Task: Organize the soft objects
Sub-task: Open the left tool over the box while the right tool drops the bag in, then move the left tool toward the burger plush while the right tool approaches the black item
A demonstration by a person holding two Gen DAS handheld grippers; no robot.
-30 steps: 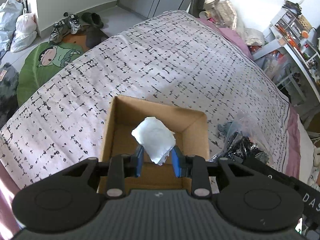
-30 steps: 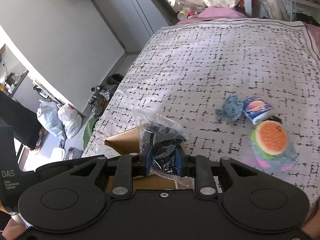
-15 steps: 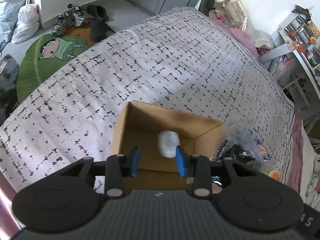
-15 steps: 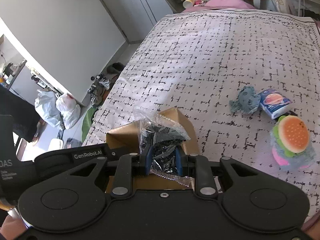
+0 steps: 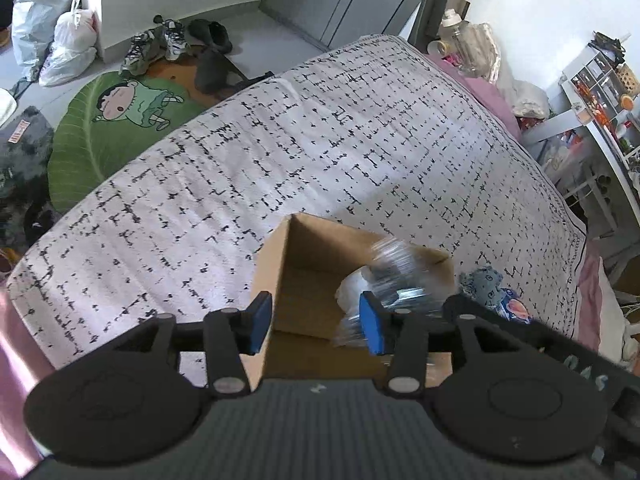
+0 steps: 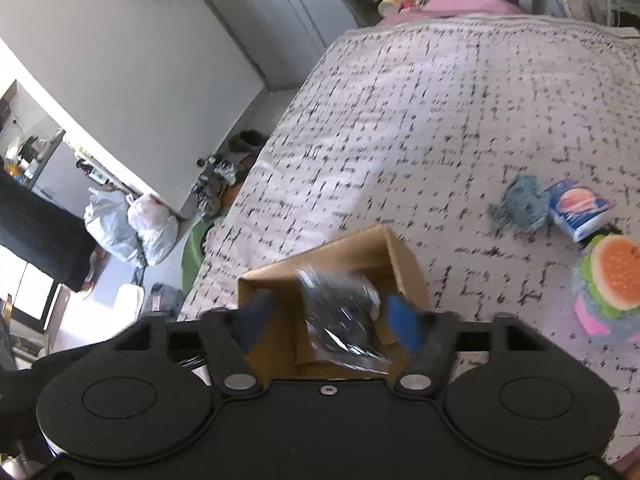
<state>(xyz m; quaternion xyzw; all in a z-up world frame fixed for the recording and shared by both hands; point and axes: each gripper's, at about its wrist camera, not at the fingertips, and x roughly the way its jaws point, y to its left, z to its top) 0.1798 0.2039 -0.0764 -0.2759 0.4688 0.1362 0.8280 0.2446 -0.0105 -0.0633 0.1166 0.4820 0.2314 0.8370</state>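
Since a second ago both claws have let go: the crumpled white wad has left the left claw (image 5: 316,320), and the crinkly clear plastic bag of dark contents (image 6: 344,320), then clenched in the right claw (image 6: 334,320), now hangs blurred between its widening blue pads (image 6: 404,326), no longer pressed. The left claw's jaws are also opening, with nothing between them.

Nearest, the open brown cardboard box (image 6: 404,264) on the bed (image 5: 320,160) takes the bag; I cannot make out the wad. The likely trouble is the bag catching the box rim and tipping onto the bedspread, or a claw nudging the light box on the soft bed.

Beyond lie a grey-blue plush toy (image 6: 520,204), a blue snack packet (image 6: 580,208) and a burger-shaped plush (image 6: 612,272), not yet boxed.
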